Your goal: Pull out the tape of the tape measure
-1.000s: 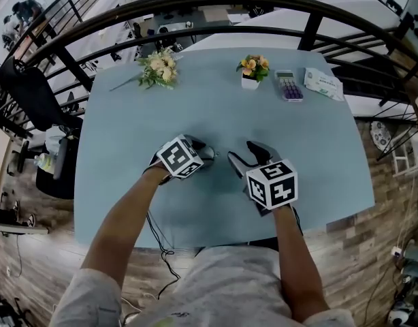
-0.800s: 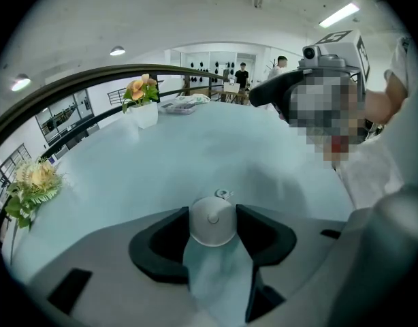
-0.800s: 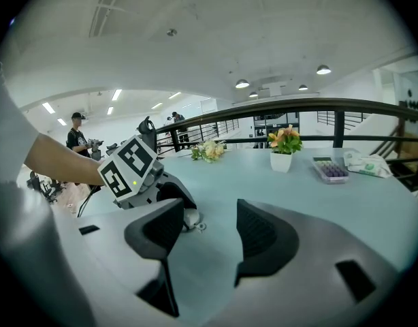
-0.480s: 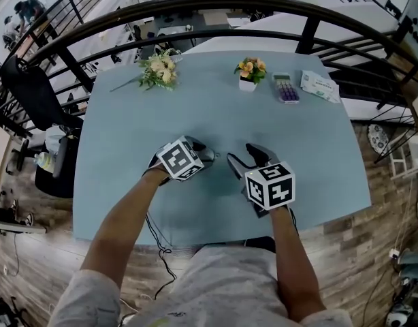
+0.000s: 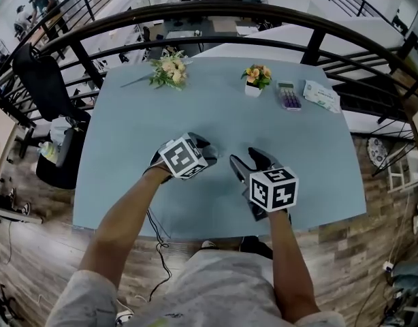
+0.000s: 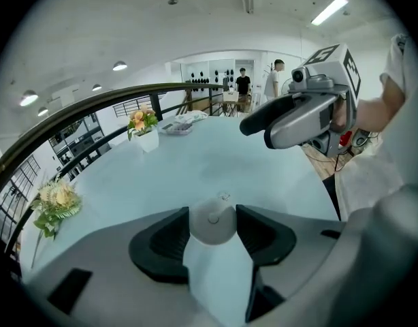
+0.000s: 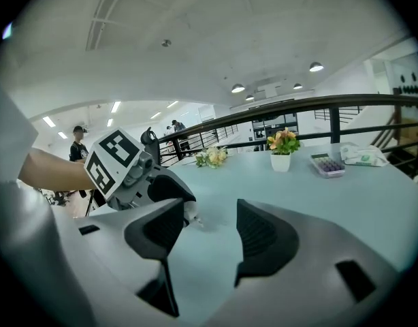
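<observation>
A small white round tape measure (image 6: 212, 222) sits between the pads of my left gripper (image 6: 212, 225), which is shut on it. Its tape tip (image 6: 224, 197) pokes out a little toward the table. In the head view the left gripper (image 5: 210, 150) hovers over the front middle of the pale blue table (image 5: 216, 118), and the case is mostly hidden by the jaws. My right gripper (image 5: 244, 163) is just to its right, open and empty, its jaws pointing toward the left one. The right gripper view shows its own jaws (image 7: 209, 227) apart and a white sliver of the tape measure (image 7: 190, 214).
Along the table's far edge lie a flower bunch (image 5: 169, 70), a small potted flower (image 5: 256, 79), a calculator (image 5: 288, 95) and a tissue pack (image 5: 322, 94). A dark curved railing (image 5: 216, 9) runs behind the table. People stand far off in the room.
The left gripper has risen slightly with the tape measure still in its jaws. The right gripper has edged a little, staying open beside it. The head view has shifted.
</observation>
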